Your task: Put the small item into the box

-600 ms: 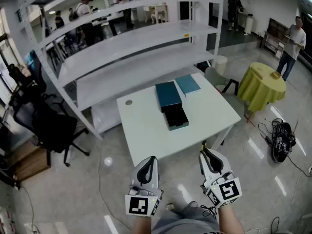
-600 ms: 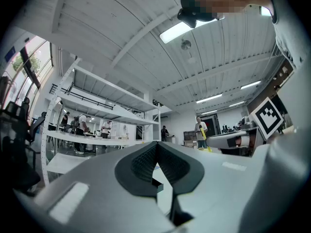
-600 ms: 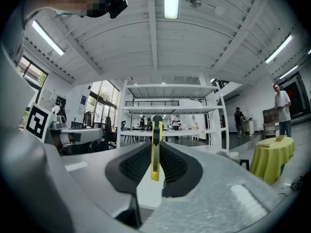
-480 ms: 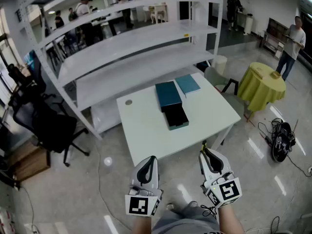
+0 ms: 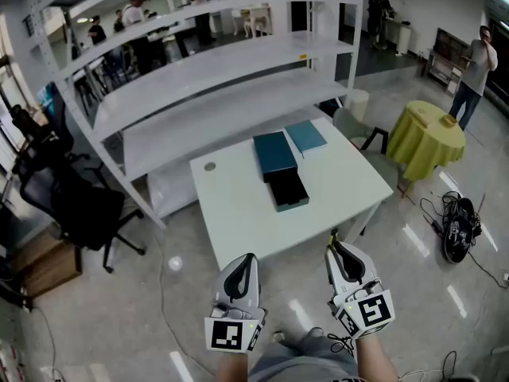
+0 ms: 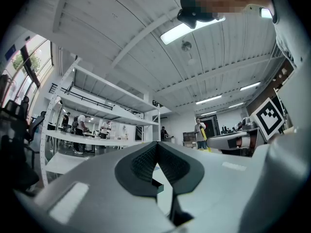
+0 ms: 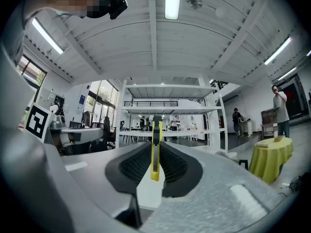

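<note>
A white table (image 5: 238, 213) carries an open dark box (image 5: 287, 191) with a black inside. A dark teal lid (image 5: 275, 154) lies just behind the box, and a lighter blue panel (image 5: 306, 138) behind that. Both grippers hover low, near my body and short of the table's front edge. My right gripper (image 5: 334, 250) (image 7: 155, 155) is shut on a slim yellow utility knife (image 7: 155, 149), whose tip (image 5: 332, 235) pokes out past the jaws. My left gripper (image 5: 243, 261) (image 6: 156, 148) is shut with nothing between its pads.
A large white shelf rack (image 5: 215, 70) stands behind the table. A black office chair (image 5: 75, 205) is at the left. At the right are a yellow-draped round table (image 5: 425, 140) and a dark bundle with cables (image 5: 460, 229) on the floor. A small round disc (image 5: 209, 166) lies on the table's far left.
Neither gripper nor the box has moved. A person at the far right has lifted an arm.
</note>
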Tool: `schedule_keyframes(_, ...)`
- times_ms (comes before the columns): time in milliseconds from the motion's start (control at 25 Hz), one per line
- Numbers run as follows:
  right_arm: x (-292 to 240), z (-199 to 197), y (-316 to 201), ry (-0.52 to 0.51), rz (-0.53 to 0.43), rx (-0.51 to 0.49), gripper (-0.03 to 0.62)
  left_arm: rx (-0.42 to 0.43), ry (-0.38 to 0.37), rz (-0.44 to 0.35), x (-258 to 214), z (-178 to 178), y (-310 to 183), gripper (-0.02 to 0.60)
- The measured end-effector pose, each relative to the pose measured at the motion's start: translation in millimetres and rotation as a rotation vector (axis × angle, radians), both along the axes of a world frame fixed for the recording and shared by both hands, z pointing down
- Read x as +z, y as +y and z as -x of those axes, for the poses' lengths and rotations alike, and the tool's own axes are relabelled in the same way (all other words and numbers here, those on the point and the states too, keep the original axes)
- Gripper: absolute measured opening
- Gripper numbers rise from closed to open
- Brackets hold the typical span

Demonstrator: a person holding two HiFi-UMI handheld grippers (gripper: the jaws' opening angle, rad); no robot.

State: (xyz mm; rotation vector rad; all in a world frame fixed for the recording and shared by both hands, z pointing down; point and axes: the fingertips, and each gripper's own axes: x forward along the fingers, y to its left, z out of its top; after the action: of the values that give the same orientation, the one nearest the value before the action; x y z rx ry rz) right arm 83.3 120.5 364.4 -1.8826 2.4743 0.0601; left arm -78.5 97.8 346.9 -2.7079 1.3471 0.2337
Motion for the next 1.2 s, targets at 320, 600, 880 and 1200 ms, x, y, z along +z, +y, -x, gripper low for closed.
schedule_keyframes(320, 0.2, 1.5, -5.0, -0.021, -0.007, 0.026, 0.054, 0.011, 0.004, -0.002, 0.5, 4.6, -6.9, 0.012)
schedule_keyframes(600, -1.1, 7.1, -8.5, -0.062, -0.013, 0.055, 0.052, 0.036, 0.012, -0.004, 1.3, 15.6, -15.4, 0.012)
schedule_keyframes(880, 4.5, 12.1, -8.6, -0.055, -0.010, 0.080, 0.052, 0.059, 0.023, -0.007, 2.7, 19.7, -23.7, 0.012)
schedule_keyframes(1200, 0.7, 0.3, -28.0, -0.066, -0.018, 0.081, 0.054, 0.060, 0.021, -0.009, 0.1, 11.4, -40.7, 0.012)
